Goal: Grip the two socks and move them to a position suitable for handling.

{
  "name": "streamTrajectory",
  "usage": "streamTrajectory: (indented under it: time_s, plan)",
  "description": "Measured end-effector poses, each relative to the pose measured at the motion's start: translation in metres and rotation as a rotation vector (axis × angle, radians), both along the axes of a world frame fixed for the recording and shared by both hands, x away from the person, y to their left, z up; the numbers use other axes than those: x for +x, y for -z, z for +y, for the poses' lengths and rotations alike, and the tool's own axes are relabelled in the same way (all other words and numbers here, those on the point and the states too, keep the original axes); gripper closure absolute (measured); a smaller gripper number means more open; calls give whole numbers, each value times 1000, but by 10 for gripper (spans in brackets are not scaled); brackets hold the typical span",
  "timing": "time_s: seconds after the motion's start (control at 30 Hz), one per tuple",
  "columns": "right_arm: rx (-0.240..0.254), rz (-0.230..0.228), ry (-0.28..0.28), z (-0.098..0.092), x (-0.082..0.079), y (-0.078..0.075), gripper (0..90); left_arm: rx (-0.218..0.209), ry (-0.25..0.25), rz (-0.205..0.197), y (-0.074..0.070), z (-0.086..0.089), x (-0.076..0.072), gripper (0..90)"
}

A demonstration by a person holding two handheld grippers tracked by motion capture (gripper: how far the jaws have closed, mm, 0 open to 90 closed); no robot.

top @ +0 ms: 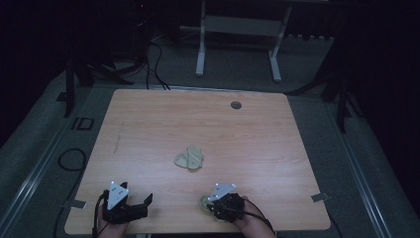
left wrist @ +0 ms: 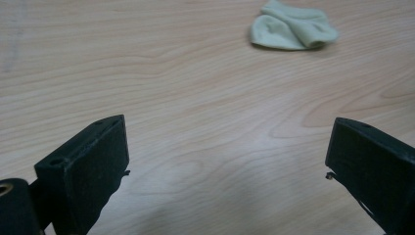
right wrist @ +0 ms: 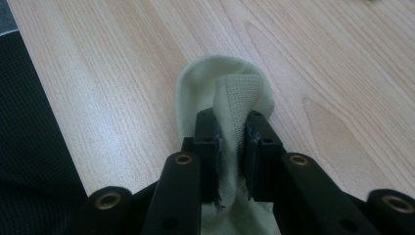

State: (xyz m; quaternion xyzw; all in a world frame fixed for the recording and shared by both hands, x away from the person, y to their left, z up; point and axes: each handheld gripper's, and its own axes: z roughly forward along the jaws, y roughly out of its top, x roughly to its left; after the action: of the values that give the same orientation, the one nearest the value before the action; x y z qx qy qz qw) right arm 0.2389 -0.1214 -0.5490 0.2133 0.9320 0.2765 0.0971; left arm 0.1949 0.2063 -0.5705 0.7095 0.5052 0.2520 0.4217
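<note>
table: light wood table [top: 257,129], bare apart from the two pieces of cloth.
held cloth: a pale green sock [right wrist: 222,93] lies flat at the near edge of the table, in front of your right hand, with a fold of its ribbed fabric standing up between the jaws.
right gripper: your right gripper [right wrist: 230,128] points down at the near edge; its jaws are pressed in on that raised fold, pinching the sock. in the high view the right gripper [top: 220,204] covers most of the sock, with just a sliver of green showing at its left.
other cloth: a second crumpled sock [top: 188,158] sits near the middle of the table, well apart from both grippers; it shows toward the top of the left gripper view too [left wrist: 292,27].
left gripper: your left gripper [top: 132,207] rests at the near left of the table, jaws spread wide with only bare wood between them.
step in hand: it looks like you are setting the held sock down on the table, or have just taken hold of it; which of the two i cannot tell.
next move: if you mean to pair the socks, bring the pinched one over to the middle one, keeping the grip firm so the thin fold does not slip out. send your left gripper forward to the crumpled sock, since it needs flattening.
</note>
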Motion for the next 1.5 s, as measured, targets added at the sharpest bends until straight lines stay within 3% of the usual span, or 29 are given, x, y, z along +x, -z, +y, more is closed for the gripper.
streamTrajectory:
  time_s: [0.13,0.2,0.3,0.37,0.47,0.57,0.6,0.67,0.8,0.87,0.9,0.93,1.0,1.17,1.5]
  plan:
    - [7,-1,0,1,-1,-2,679,1,34,2,-2,-10,-1,25]
    - [27,-7,-15,0,-2,-6,578,12,65,7,-3,-16,-2,26]
    - [60,-43,-39,-2,-3,-17,466,31,107,34,-6,-30,-2,25]
    - [74,-44,-44,-5,-4,-25,393,49,130,60,-8,-40,-3,26]
    - [82,-49,-74,-10,-4,-36,293,17,195,67,-15,-53,-6,45]
    - [76,-71,-80,-18,-5,-44,302,-19,254,67,-24,-67,-7,83]
    - [78,-74,-82,-22,-5,-46,387,-35,277,63,-27,-71,-8,115]
    - [72,-44,-95,-28,-2,-49,411,-38,323,71,-31,-82,-8,155]
    - [39,-43,-100,-34,1,-49,406,-45,376,92,-34,-100,-3,262]
    - [16,-29,-111,-32,3,-46,492,-36,403,116,-33,-109,2,293]
    - [11,-10,-109,-31,5,-44,570,-30,410,125,-33,-113,5,321]
    - [11,-10,-109,-31,5,-44,570,-30,410,125,-33,-113,5,322]
    - [9,30,-140,-24,10,-38,655,-11,420,167,-28,-121,13,355]
    - [-23,56,-153,-11,18,-23,669,-30,416,220,-16,-126,23,489]
    - [-50,112,-154,-10,23,-7,733,28,501,247,-8,-135,25,764]
